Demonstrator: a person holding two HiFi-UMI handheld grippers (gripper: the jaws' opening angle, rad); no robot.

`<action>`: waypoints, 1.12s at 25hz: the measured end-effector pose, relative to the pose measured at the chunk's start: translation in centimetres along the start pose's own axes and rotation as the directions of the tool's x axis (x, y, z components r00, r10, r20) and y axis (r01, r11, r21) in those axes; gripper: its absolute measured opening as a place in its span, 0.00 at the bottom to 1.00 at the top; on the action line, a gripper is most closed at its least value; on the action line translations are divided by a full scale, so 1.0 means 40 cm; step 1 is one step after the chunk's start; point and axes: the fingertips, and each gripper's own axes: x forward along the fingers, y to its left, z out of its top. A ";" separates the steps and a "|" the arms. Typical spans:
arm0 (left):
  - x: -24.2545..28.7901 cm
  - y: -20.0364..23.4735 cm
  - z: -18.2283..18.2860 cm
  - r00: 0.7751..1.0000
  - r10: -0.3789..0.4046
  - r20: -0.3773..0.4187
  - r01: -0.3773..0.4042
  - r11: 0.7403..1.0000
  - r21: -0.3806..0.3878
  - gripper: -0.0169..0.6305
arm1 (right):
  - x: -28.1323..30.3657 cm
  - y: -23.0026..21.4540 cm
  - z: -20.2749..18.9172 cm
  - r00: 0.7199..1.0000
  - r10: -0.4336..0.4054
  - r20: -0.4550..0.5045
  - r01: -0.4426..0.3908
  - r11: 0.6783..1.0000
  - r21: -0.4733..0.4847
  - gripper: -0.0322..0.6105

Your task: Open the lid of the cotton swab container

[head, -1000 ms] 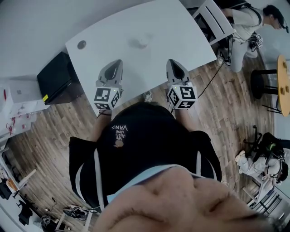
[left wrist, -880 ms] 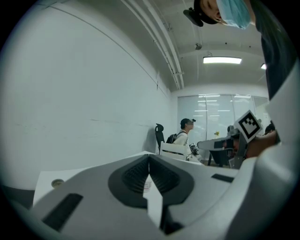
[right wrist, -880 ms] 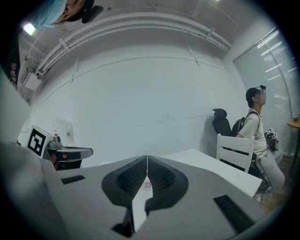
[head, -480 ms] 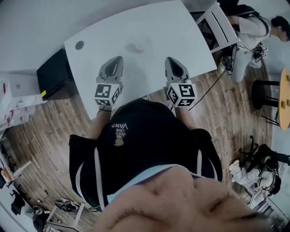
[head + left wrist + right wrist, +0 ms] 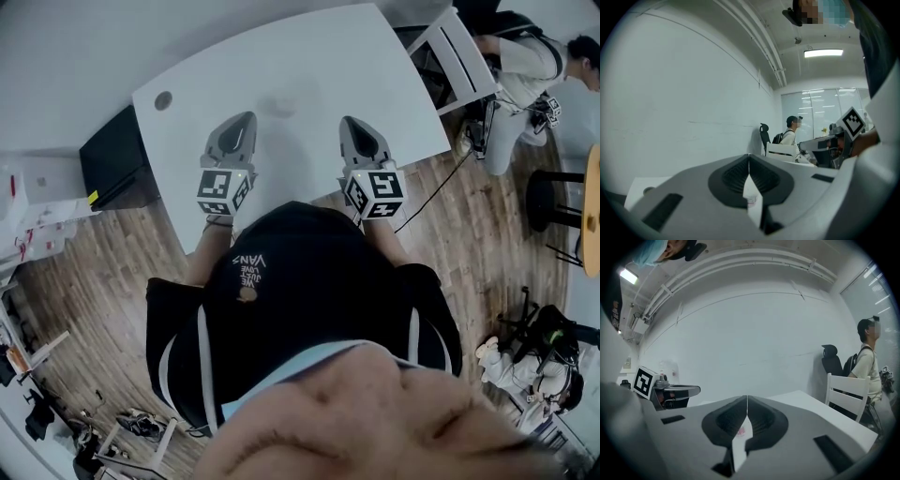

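The cotton swab container [image 5: 281, 103] is a small pale, translucent thing standing on the white table [image 5: 356, 66], beyond and between my two grippers. My left gripper [image 5: 246, 118] is over the table's near part, its jaws shut with nothing in them. My right gripper [image 5: 349, 123] is level with it on the right, also shut and empty. In the left gripper view the tips of the left gripper [image 5: 749, 155] meet in a thin line. The right gripper [image 5: 747, 397] shows the same in its own view. Neither gripper touches the container.
A round cable hole [image 5: 164, 97] lies at the table's far left. A black box [image 5: 112, 159] stands on the wooden floor left of the table, with white cartons [image 5: 37, 211] beside it. A white chair [image 5: 455, 47] and a seated person [image 5: 525, 61] are at the right.
Both grippers have moved a little farther in over the table toward the container, side by side. Their jaws have stayed shut.
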 end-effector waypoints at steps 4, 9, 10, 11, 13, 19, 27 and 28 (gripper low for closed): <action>0.031 0.005 0.003 1.000 -0.004 0.004 0.004 1.000 0.020 0.05 | 0.012 -0.008 -0.010 1.000 -0.001 -0.009 0.001 1.000 0.007 0.07; 0.062 0.014 -0.001 1.000 -0.012 0.004 0.012 0.999 0.029 0.05 | 0.031 -0.019 -0.019 1.000 -0.004 -0.016 0.005 1.000 0.008 0.07; 0.069 0.017 -0.003 1.000 -0.015 0.004 0.014 0.999 0.031 0.05 | 0.037 -0.022 -0.019 1.000 -0.005 -0.017 0.005 1.000 0.008 0.07; 0.077 0.020 -0.003 1.000 -0.017 0.003 0.017 0.999 0.033 0.05 | 0.044 -0.025 -0.020 1.000 -0.005 -0.018 0.005 1.000 0.008 0.07; 0.092 0.026 -0.004 1.000 -0.021 0.003 0.021 0.999 0.035 0.05 | 0.057 -0.029 -0.020 1.000 -0.004 -0.022 0.004 1.000 0.007 0.07; 0.127 0.022 -0.008 0.999 -0.043 0.020 0.042 0.998 0.043 0.05 | 0.074 -0.038 -0.028 0.999 0.001 -0.045 -0.001 1.000 0.003 0.07; 0.169 0.012 -0.068 0.998 -0.056 0.000 0.056 0.998 0.037 0.05 | 0.081 -0.048 -0.055 0.998 0.000 -0.068 0.001 1.000 0.009 0.07; 0.174 0.011 -0.075 0.998 -0.058 -0.002 0.058 0.998 0.038 0.05 | 0.082 -0.049 -0.058 0.997 -0.001 -0.071 0.001 1.000 0.009 0.07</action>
